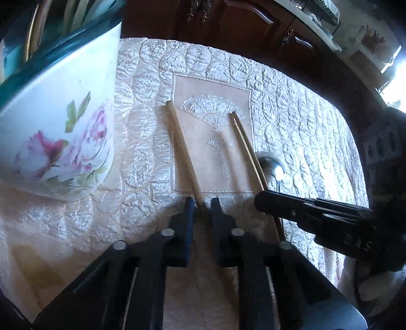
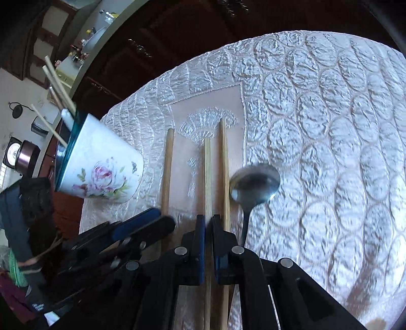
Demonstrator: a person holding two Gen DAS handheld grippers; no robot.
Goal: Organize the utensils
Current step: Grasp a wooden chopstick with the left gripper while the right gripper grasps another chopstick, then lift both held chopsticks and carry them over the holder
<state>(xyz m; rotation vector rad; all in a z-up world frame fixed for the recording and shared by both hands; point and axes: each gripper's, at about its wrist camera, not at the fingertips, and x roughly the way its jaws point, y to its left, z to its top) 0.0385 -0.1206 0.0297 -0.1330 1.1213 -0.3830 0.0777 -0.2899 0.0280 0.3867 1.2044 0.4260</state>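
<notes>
A white floral cup (image 1: 58, 142) with a teal rim stands at the left; in the right wrist view the cup (image 2: 101, 172) holds several chopsticks. My left gripper (image 1: 202, 203) is shut on a wooden chopstick (image 1: 181, 147). My right gripper (image 2: 208, 219) is shut on another chopstick (image 2: 207, 177); in the left wrist view it (image 1: 261, 196) comes in from the right over that chopstick (image 1: 247, 149). A third chopstick (image 2: 224, 172) lies just right of it. A metal spoon (image 2: 253, 185) lies on the cloth beside them, bowl up.
A cream quilted tablecloth (image 2: 317, 127) with a fan-embroidered panel (image 1: 210, 119) covers the table. Dark wooden cabinets (image 1: 228, 22) stand behind the far edge. The left gripper's body (image 2: 119, 241) sits close to the left of the right gripper.
</notes>
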